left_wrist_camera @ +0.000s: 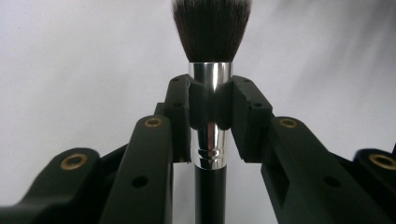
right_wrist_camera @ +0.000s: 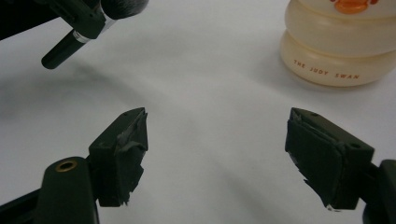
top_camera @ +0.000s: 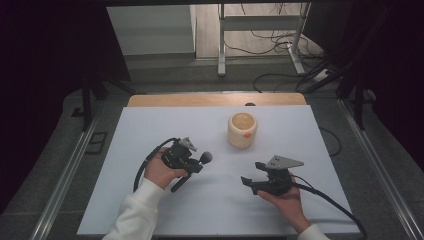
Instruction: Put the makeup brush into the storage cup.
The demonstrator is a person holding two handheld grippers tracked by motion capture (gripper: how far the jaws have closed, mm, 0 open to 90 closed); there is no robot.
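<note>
My left gripper (top_camera: 196,165) is shut on a makeup brush (top_camera: 205,158), and it sits left of the table's middle. In the left gripper view the two pads clamp the shiny silver ferrule (left_wrist_camera: 210,140). The dark bristles (left_wrist_camera: 211,28) stick out beyond the jaws, and the black handle runs back toward the hand. A cream round jar (top_camera: 242,130) with an orange duck mark stands upright behind the middle of the table. My right gripper (top_camera: 251,174) is held low at the front right and stands open with nothing between its fingers (right_wrist_camera: 121,154). It points left toward the brush (right_wrist_camera: 60,49), with the jar (right_wrist_camera: 338,51) to its far right.
A white sheet (top_camera: 150,125) covers the table, and a wooden strip (top_camera: 165,100) shows at its far edge. Each gripper trails a black cable toward the front edge. Beyond the table are a metal desk frame (top_camera: 221,45) and loose floor cables (top_camera: 270,37).
</note>
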